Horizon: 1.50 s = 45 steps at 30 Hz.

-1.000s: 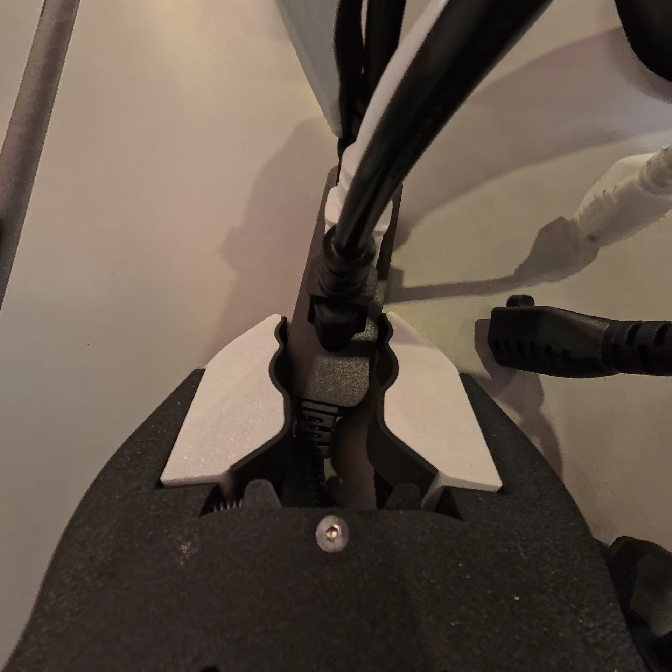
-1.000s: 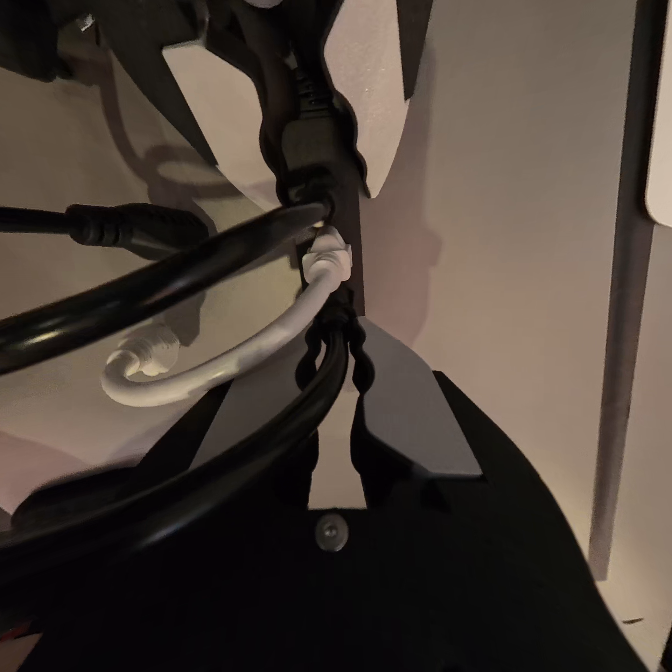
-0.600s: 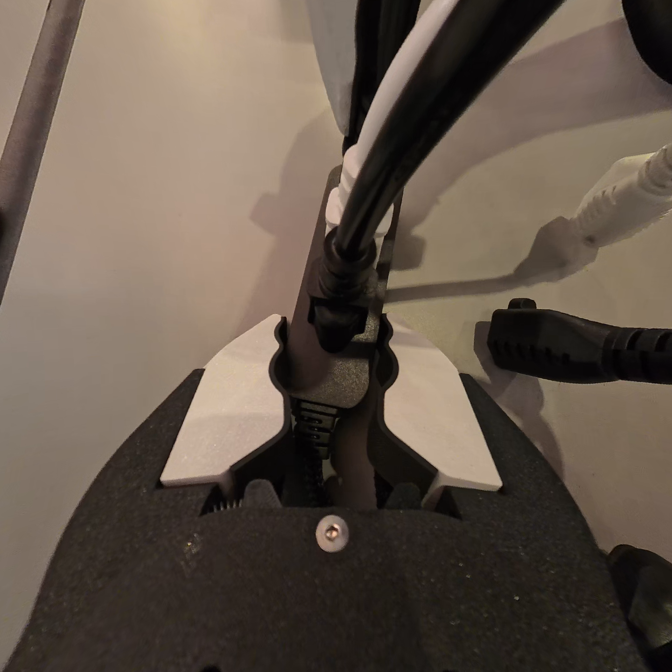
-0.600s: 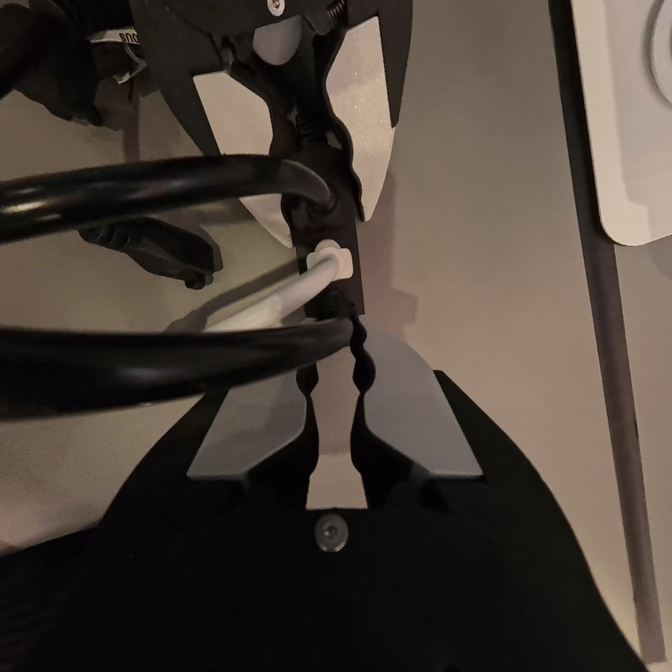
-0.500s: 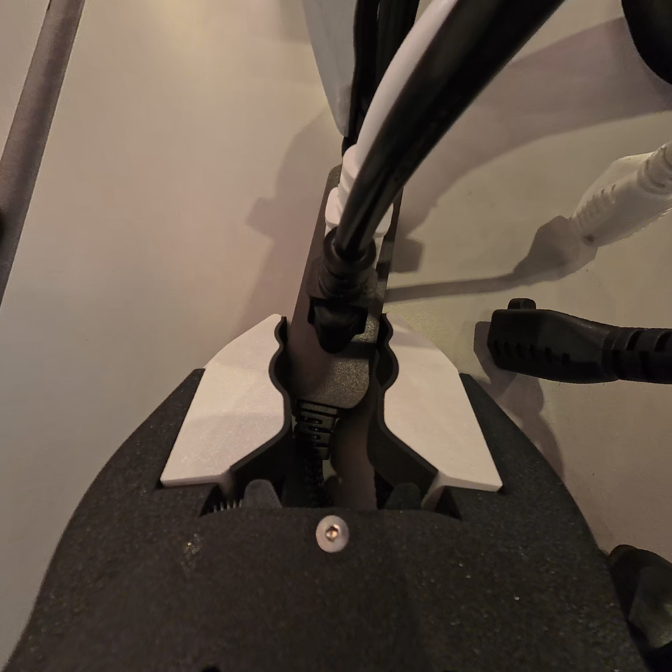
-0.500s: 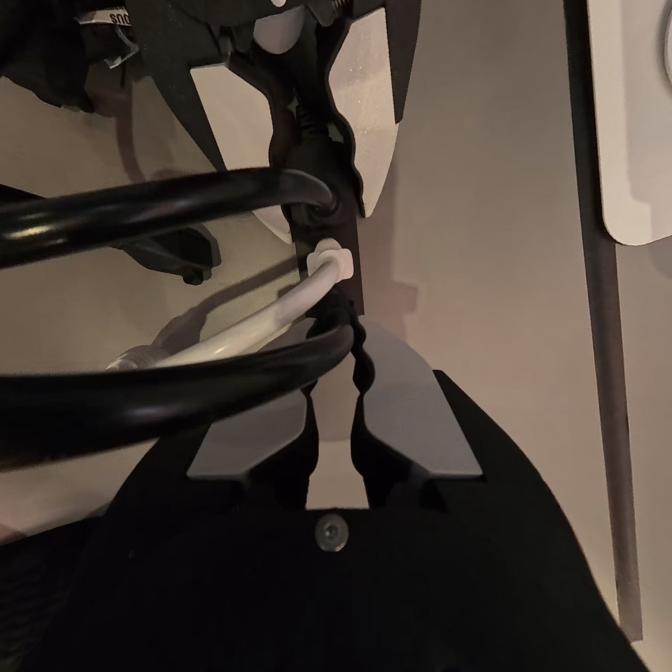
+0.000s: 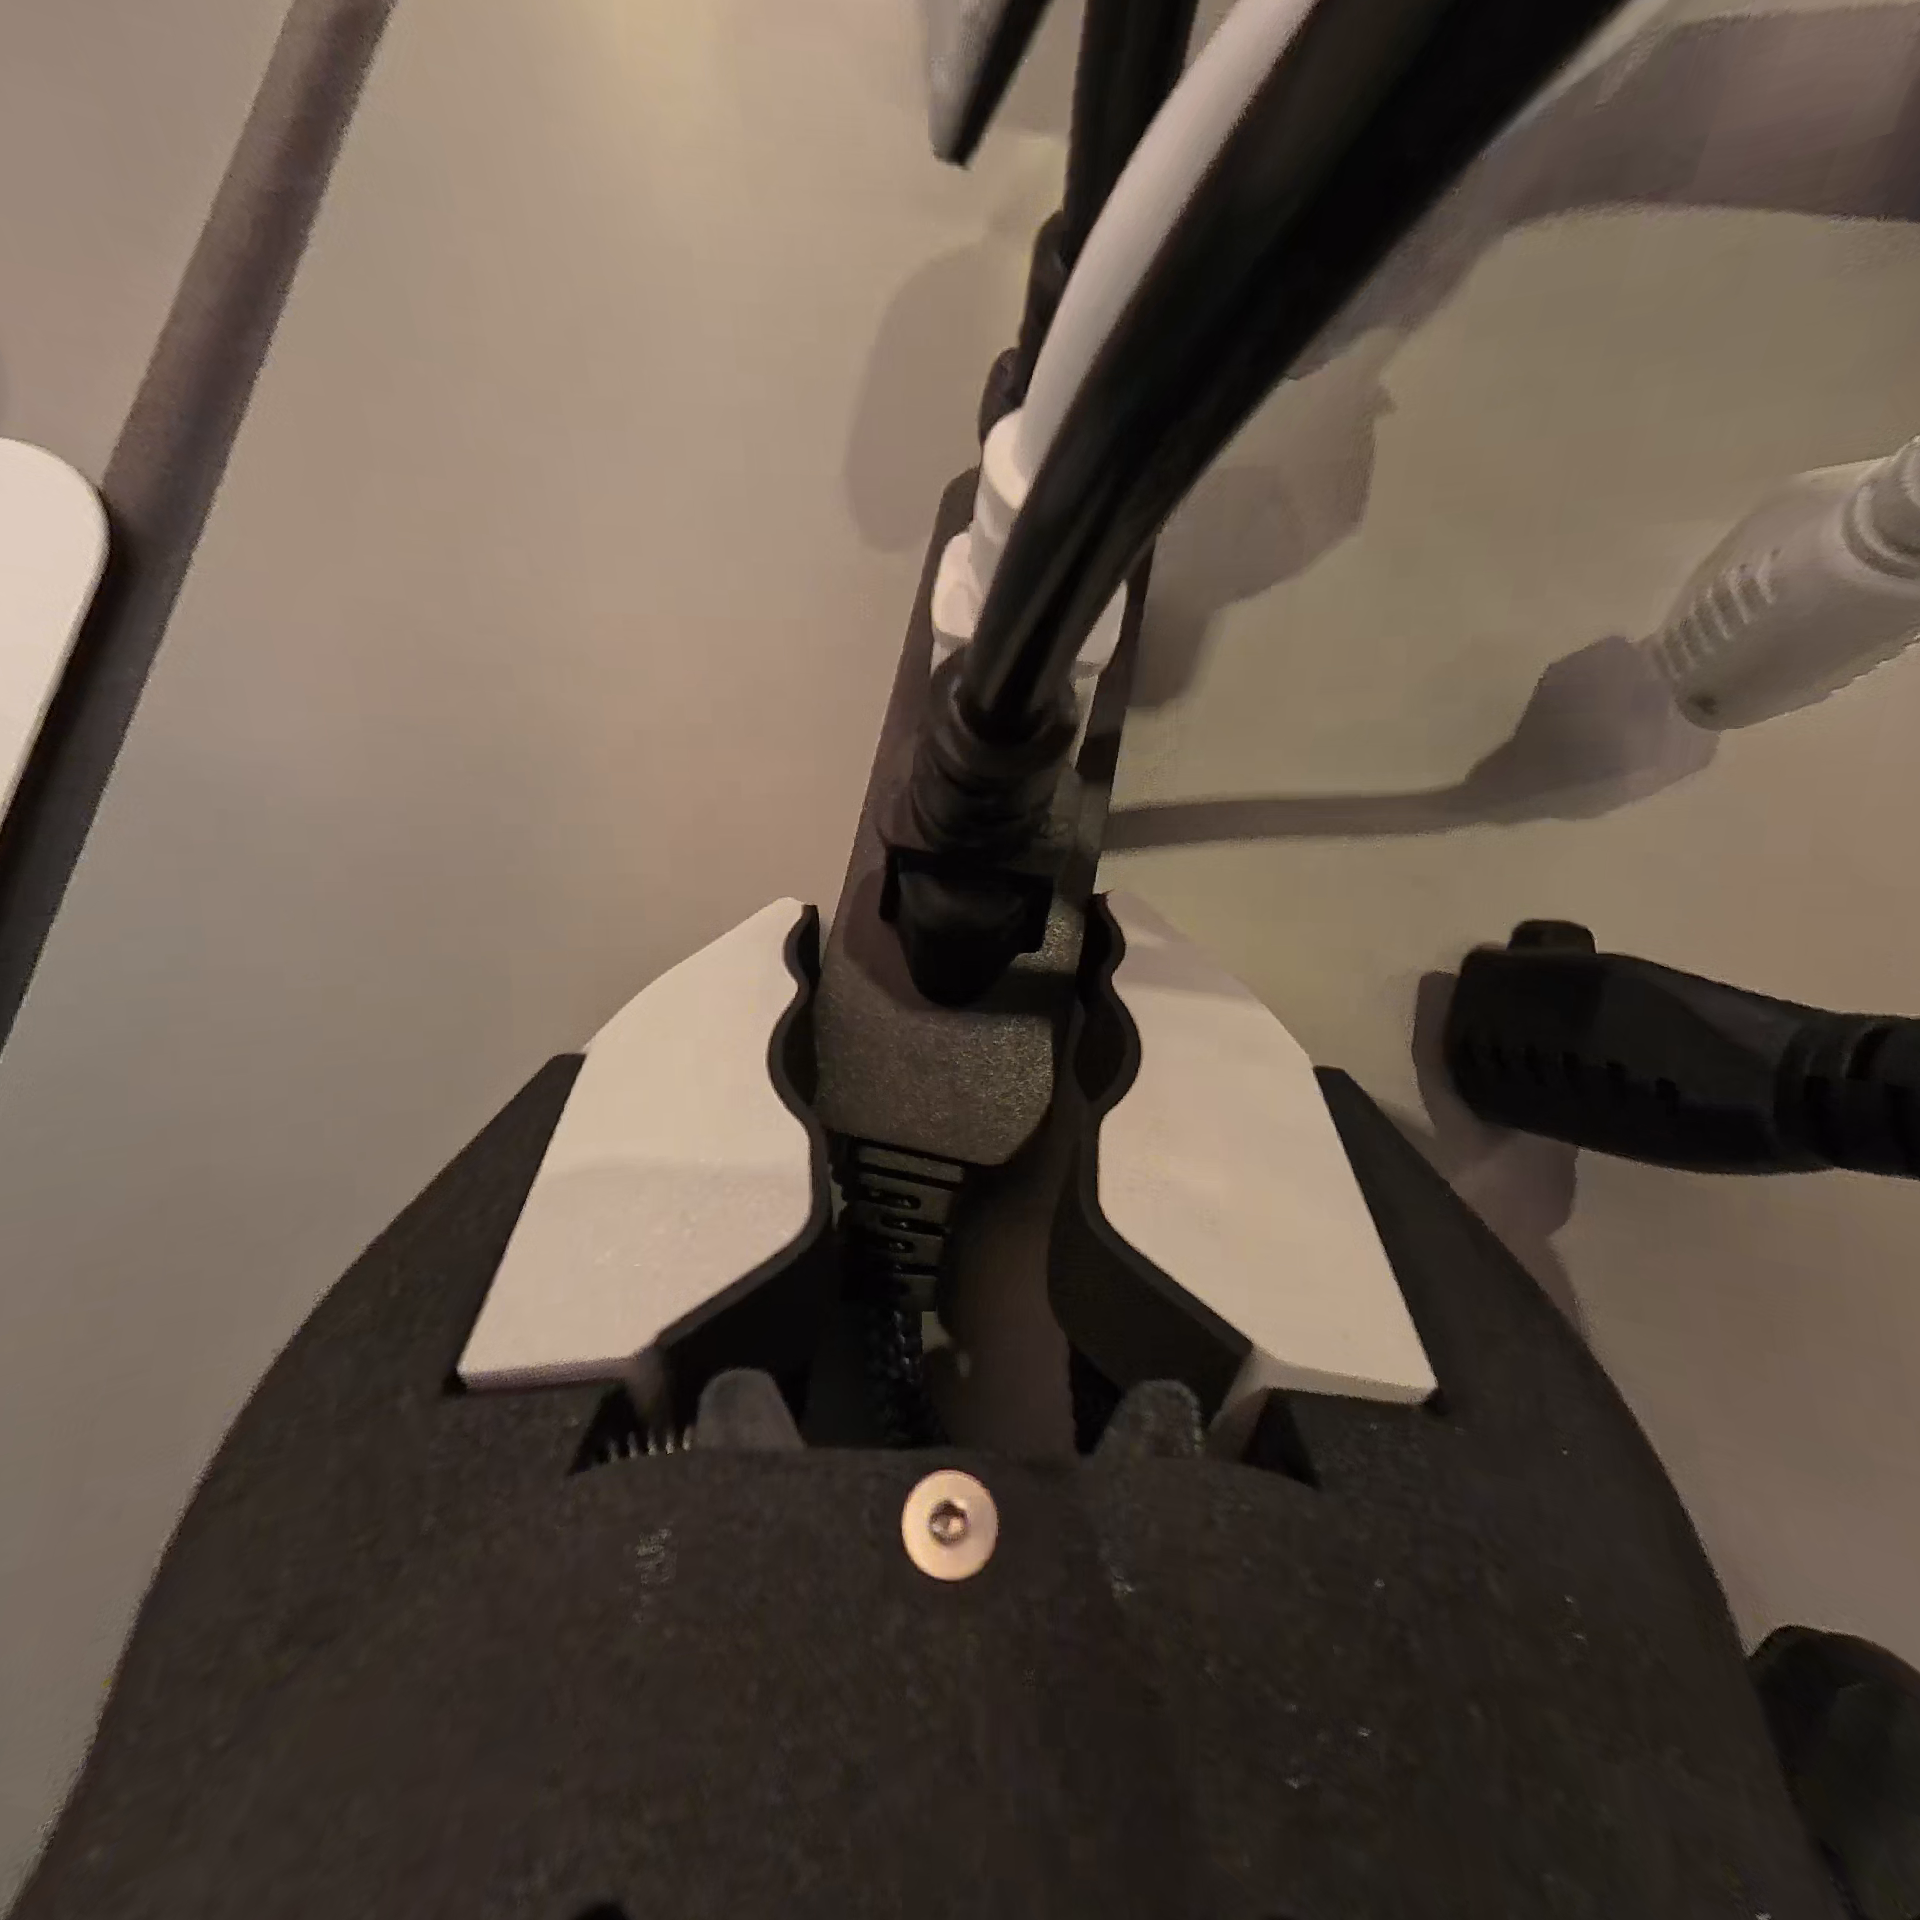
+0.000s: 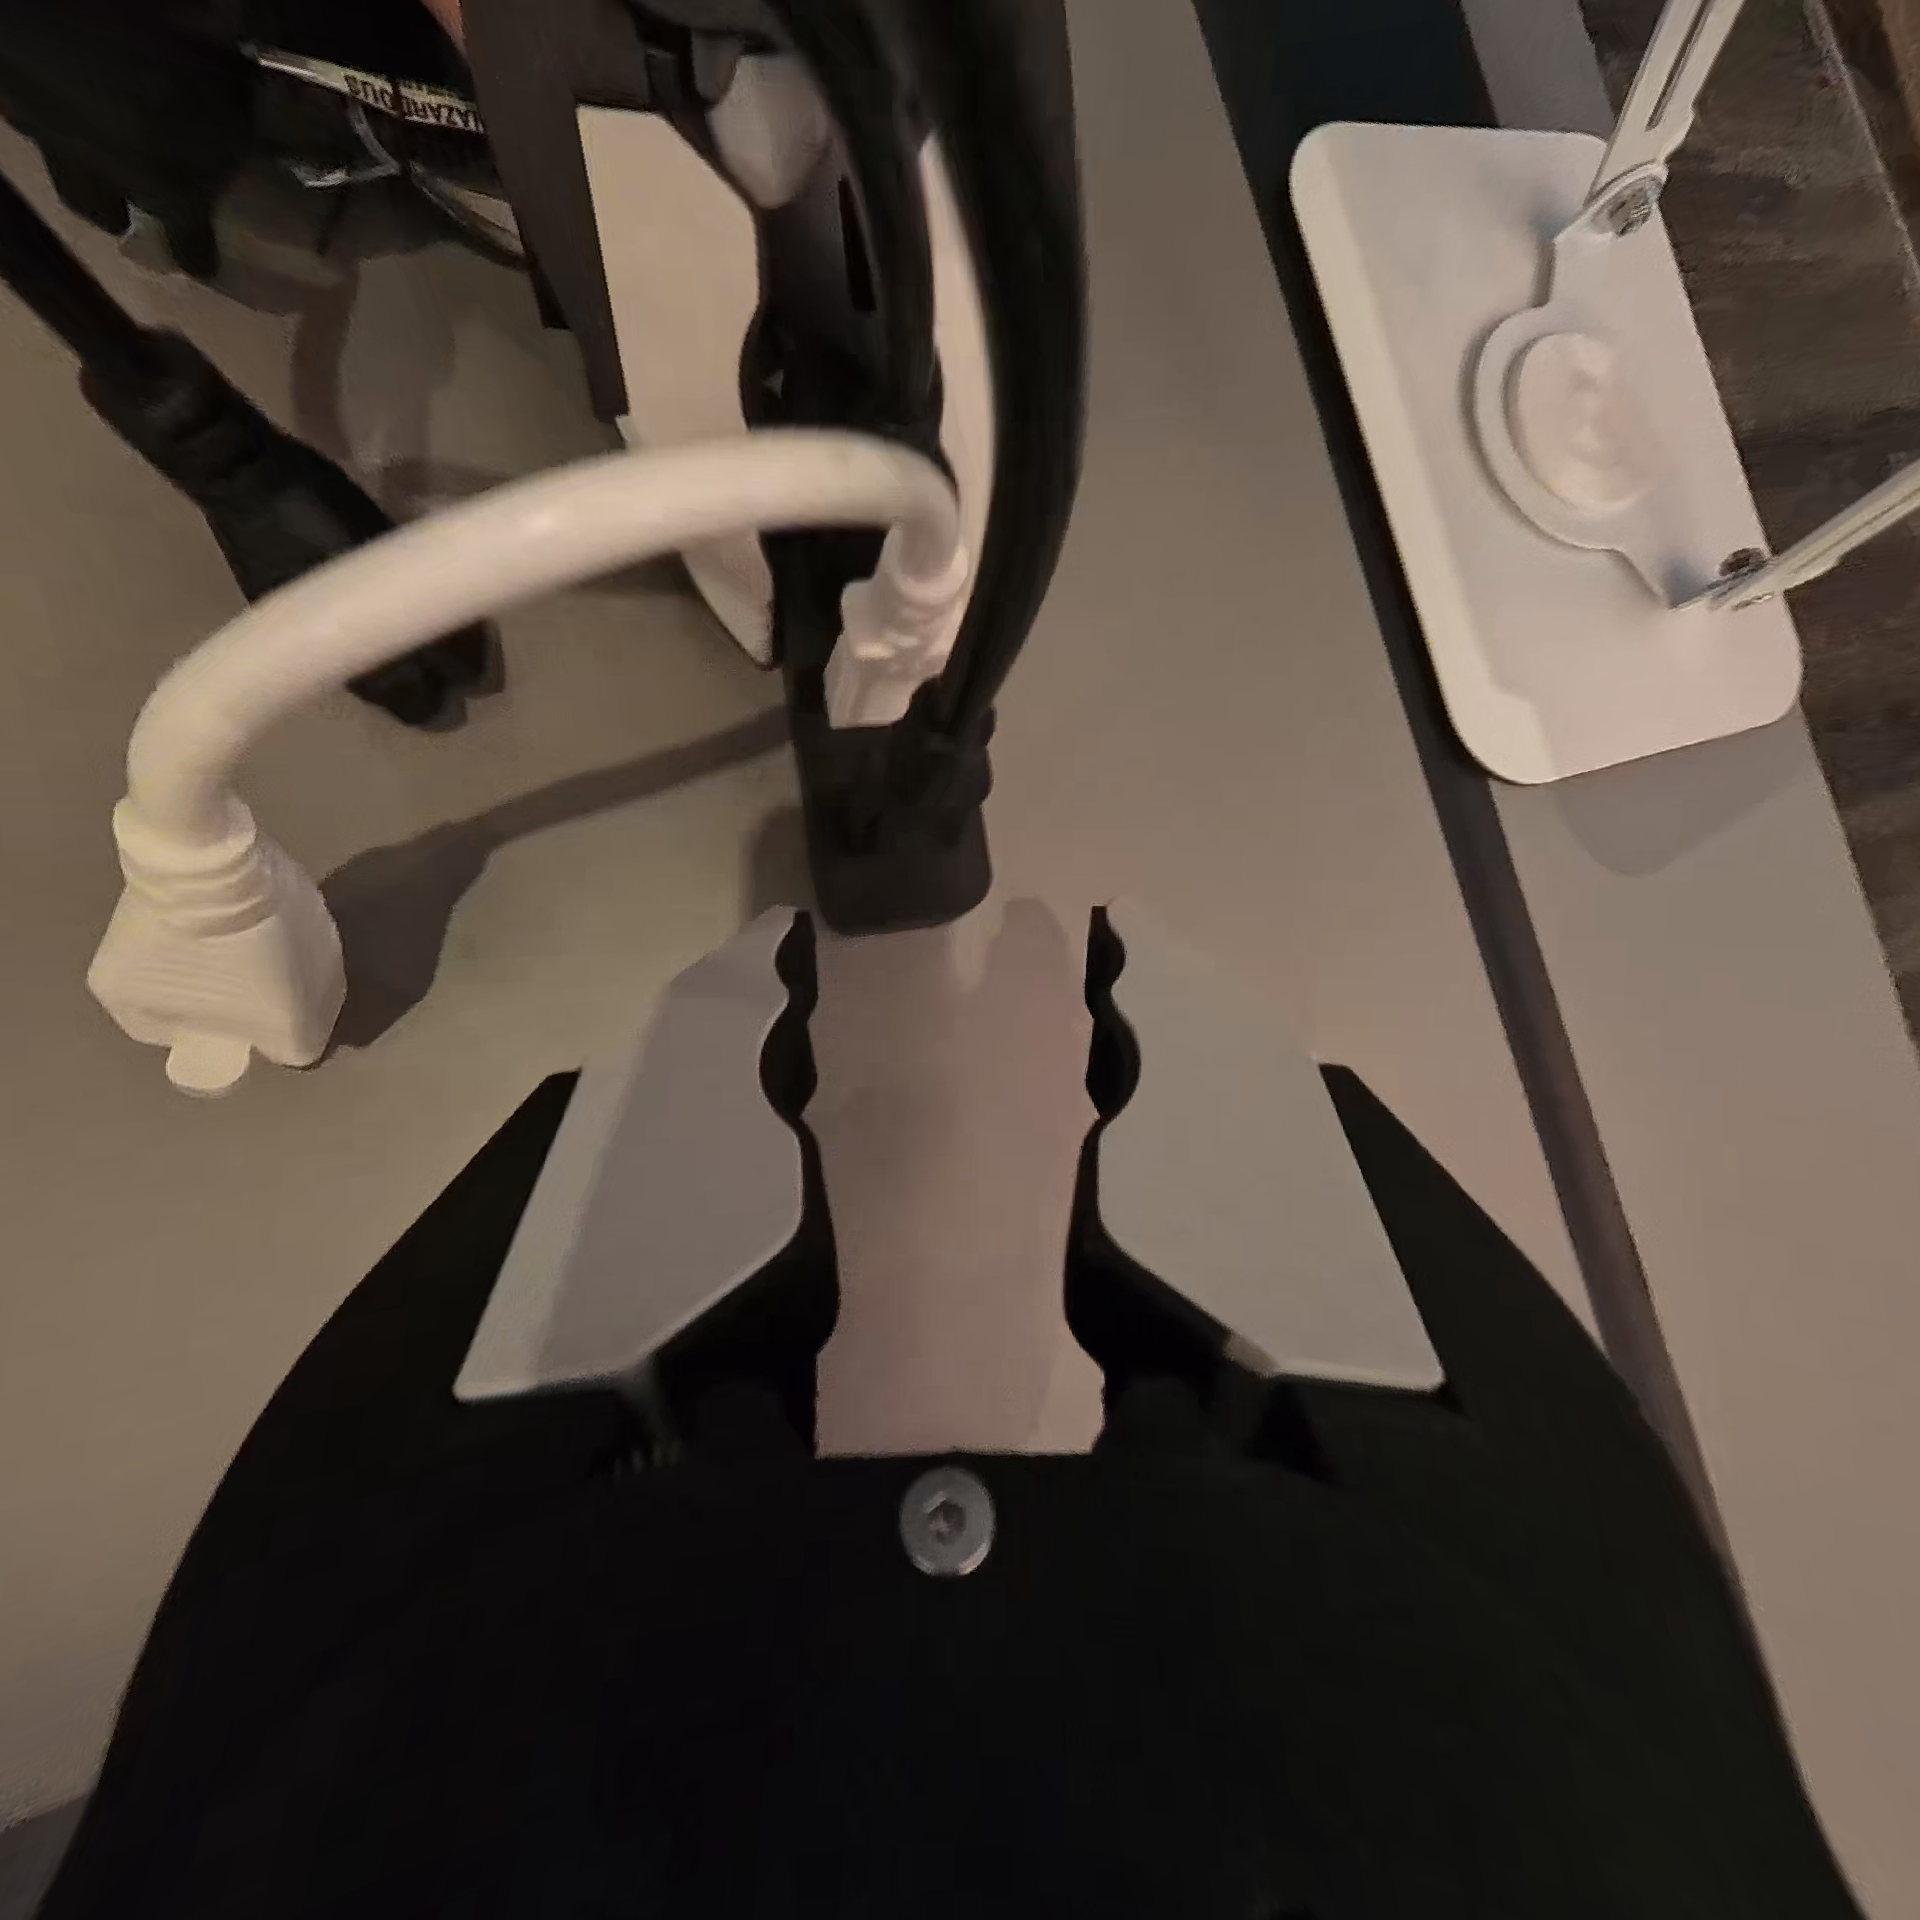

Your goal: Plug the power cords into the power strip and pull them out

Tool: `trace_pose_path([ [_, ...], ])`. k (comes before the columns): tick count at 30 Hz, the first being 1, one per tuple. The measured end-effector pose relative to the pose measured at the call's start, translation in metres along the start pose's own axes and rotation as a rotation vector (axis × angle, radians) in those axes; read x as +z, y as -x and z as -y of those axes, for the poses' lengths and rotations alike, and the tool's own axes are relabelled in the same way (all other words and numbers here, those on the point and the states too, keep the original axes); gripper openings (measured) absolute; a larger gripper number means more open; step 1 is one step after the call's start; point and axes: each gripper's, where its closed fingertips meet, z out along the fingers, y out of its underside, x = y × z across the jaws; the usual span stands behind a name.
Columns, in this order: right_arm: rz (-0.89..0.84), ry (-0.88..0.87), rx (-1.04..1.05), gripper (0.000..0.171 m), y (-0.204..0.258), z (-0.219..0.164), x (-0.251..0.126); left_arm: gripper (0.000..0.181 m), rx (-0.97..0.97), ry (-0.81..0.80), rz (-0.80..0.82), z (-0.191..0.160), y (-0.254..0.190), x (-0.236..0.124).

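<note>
My left gripper (image 7: pixel 951 914) is shut on the dark grey end of a narrow black power strip (image 7: pixel 883 790), where the strip's ribbed cable comes out. A black plug (image 7: pixel 977 831) sits in the strip just beyond the fingers, then a white plug (image 7: pixel 997 520), then another black one. In the right wrist view my right gripper (image 8: pixel 948 920) is open and empty, just short of the strip's other end (image 8: pixel 894 862). A black plug (image 8: pixel 914 769) and the white plug (image 8: pixel 914 592) sit in that end.
A loose white connector (image 8: pixel 218 935) on the white cord lies on the beige table to the left, also seen in the left wrist view (image 7: pixel 1787 613). A loose black connector (image 7: pixel 1662 1070) lies near it. A white lamp base (image 8: pixel 1538 447) stands by the table's dark edge band (image 8: pixel 1507 831). About 10 cm separates my left fingertips from my right. From the left gripper's tips to the loose black connector (image 7: pixel 1662 1070) is close to 8 cm.
My right gripper, narrow around the black cord at the strip's end, has opened wide and drawn back. The black plug stays in the strip. My left gripper keeps its hold.
</note>
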Motion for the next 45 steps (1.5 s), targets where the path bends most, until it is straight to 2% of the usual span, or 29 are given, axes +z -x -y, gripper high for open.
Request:
trace_pose_path([
  [3, 0.032, -0.066, 0.044, 0.05, -0.003, -0.009, 0.007, 0.047, -0.04, 0.003, 0.033, 0.001, 0.006, 0.001],
  [9, 0.068, -0.026, 0.055, 0.05, -0.004, -0.019, 0.025, 0.047, -0.026, -0.001, 0.026, 0.002, 0.006, 0.002],
  [13, 0.083, -0.006, 0.064, 0.043, -0.002, -0.02, 0.036, 0.047, -0.033, -0.003, 0.014, 0.001, 0.006, 0.0],
  [18, 0.033, 0.055, 0.082, 0.038, -0.01, -0.031, 0.044, 0.049, -0.181, 0.058, -0.021, -0.005, 0.003, -0.011],
  [21, 0.047, 0.032, 0.098, 0.033, -0.008, -0.031, 0.038, 0.051, -0.201, 0.09, -0.026, -0.011, 0.0, -0.018],
  [26, 0.073, -0.084, 0.146, 0.029, -0.003, -0.017, 0.024, 0.048, -0.22, 0.088, -0.006, -0.015, 0.002, -0.021],
  [32, 0.058, -0.233, 0.12, 0.03, -0.003, 0.012, 0.03, 0.047, -0.196, 0.047, -0.018, -0.014, 0.003, -0.021],
  [37, 0.094, -0.25, 0.108, 0.041, 0.0, 0.019, 0.041, 0.047, -0.182, 0.016, -0.036, -0.014, 0.003, -0.02],
  [40, 0.097, -0.255, 0.078, 0.037, -0.002, 0.019, 0.044, 0.047, -0.174, 0.016, -0.043, -0.013, 0.003, -0.02],
  [41, 0.109, -0.258, 0.066, 0.026, -0.001, 0.02, 0.044, 0.047, -0.173, 0.016, -0.045, -0.014, 0.002, -0.02],
  [45, 0.133, -0.29, 0.055, 0.027, -0.001, 0.018, 0.039, 0.047, -0.166, 0.018, -0.055, -0.012, 0.001, -0.019],
])
